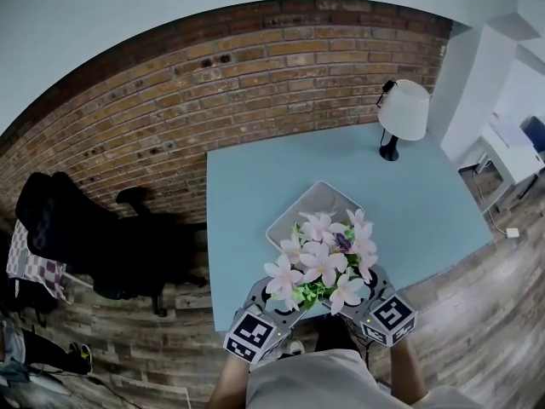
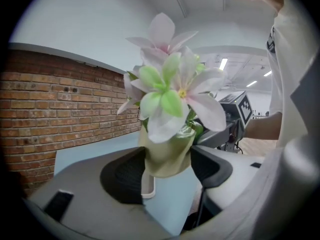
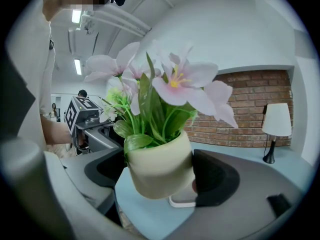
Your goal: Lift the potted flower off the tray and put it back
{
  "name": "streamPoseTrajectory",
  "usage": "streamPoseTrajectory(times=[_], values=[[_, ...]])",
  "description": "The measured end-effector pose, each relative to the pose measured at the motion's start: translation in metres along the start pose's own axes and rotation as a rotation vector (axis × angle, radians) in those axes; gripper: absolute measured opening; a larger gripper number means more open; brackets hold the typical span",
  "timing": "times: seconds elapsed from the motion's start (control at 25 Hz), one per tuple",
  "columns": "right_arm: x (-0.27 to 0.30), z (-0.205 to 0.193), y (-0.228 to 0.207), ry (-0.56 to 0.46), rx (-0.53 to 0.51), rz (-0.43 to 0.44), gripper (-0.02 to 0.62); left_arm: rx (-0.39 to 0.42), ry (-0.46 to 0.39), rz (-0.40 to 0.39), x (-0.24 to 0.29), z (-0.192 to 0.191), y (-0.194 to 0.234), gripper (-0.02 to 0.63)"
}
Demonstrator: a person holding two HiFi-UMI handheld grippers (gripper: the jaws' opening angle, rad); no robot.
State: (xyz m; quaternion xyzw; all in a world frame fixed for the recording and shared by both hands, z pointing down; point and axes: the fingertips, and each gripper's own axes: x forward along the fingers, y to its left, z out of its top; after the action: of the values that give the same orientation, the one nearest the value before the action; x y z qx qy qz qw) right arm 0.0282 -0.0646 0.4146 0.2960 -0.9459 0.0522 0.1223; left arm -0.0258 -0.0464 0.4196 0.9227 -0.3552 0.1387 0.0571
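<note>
- Table (image 1: 247,186): light blue, set against a brick wall (image 1: 170,92); wood-patterned floor (image 1: 477,296) is seen round it.
- Lamp (image 1: 402,111): white shade on a dark foot, placed at the table's far corner, well apart from the tray.
- Black chair (image 1: 77,224): stood to the left of the table, clear of the work.
- Tray (image 1: 317,201): white and shallow, laid cornerwise near the table's middle; its near end is covered by the blooms.
- Potted flower (image 1: 322,264): pale pot with pink blooms, held off the tray, slightly tilted, above the tray's near corner.
- Left gripper (image 2: 167,170): levelled from the left; jaws are closed against the pot's sides.
- Right gripper (image 3: 160,176): levelled from the opposite side; jaws are likewise pressed to the pot.
</note>
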Motion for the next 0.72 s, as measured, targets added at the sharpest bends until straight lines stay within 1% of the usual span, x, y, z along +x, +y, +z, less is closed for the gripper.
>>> streamPoseTrajectory(times=[0.28,0.56,0.72], values=[[0.0,0.0,-0.003,0.005,-0.029,0.0,0.451,0.003,0.006,0.01,0.004,-0.003,0.001,0.321],[0.007,-0.01,-0.012,0.014,-0.048,0.024,0.451,-0.023,0.015,0.037,0.015,-0.012,0.005,0.316],[0.018,-0.016,-0.019,0.023,-0.047,0.04,0.451,-0.036,0.029,0.051,0.021,-0.018,0.015,0.314]])
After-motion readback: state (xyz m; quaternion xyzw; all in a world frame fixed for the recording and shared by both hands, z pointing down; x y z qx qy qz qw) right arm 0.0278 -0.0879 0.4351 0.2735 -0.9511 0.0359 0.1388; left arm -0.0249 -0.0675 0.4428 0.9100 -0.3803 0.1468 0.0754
